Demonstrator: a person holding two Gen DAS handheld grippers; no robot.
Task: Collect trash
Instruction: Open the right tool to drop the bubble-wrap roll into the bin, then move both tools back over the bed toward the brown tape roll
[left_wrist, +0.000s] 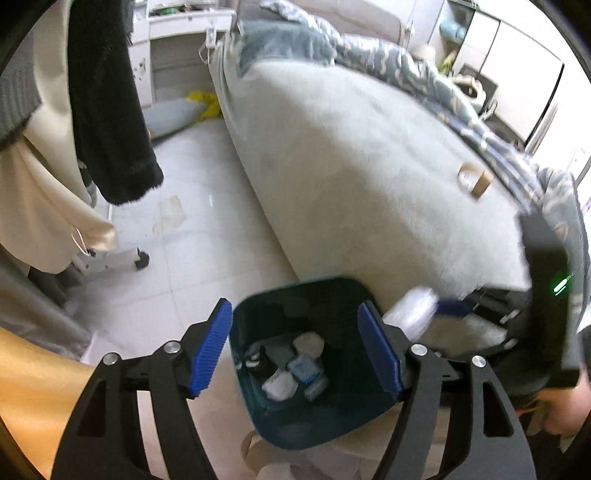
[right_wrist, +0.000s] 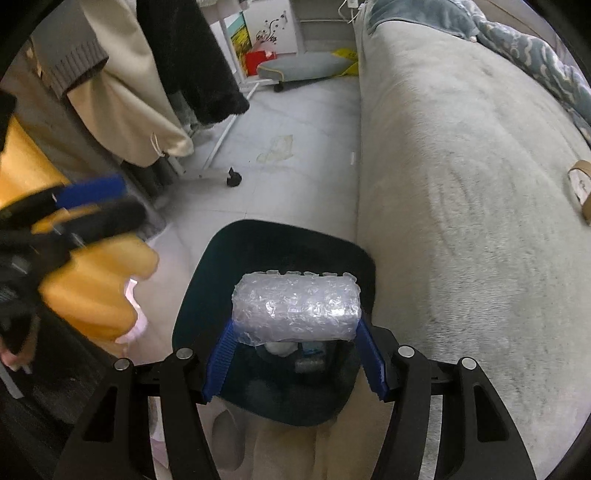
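Coats hang at far left, a dark coat beside a cream coat, above a pale tiled floor. Next comes the left gripper, its blue pads spread wide and holding nothing, poised over a dark teal trash bin that stands on the floor against the bed. Crumpled white and blue scraps lie at the bottom of the bin. To its right, the right gripper clamps a roll of bubble wrap by its ends between both pads, the roll held crosswise directly above the bin's opening. In the left wrist view the same roll appears blurred just beside the bin's right rim. Farther right stretches a bed with a grey fleece cover, on which a roll of brown tape rests near a rumpled blue patterned quilt.
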